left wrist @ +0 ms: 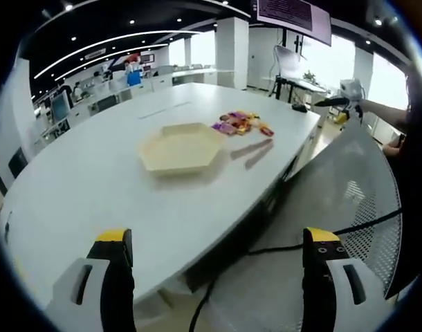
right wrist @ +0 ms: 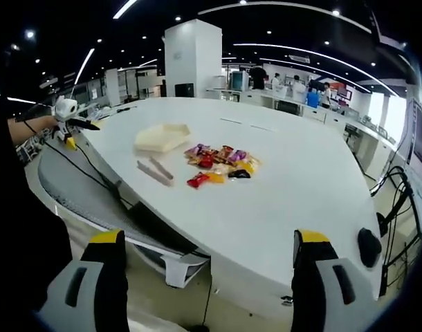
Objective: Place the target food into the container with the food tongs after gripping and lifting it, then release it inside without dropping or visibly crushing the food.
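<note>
White and broad, the worktop (right wrist: 294,180) carried the cream container (left wrist: 183,146), the tongs (right wrist: 154,170) beside it, then the wrapped food (right wrist: 220,162) just past them; nothing was lifted yet. Both tools, left (left wrist: 216,277) and right (right wrist: 209,280), hung released and well back; I judged reaching the tongs came next.

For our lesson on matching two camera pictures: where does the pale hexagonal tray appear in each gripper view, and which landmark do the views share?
Left gripper view: the pale hexagonal tray sits near the centre, left of the pile of wrapped snacks.
Right gripper view: the tray lies upper left, left of the pile.
Shared landmark: the food tongs on the white table.
</note>
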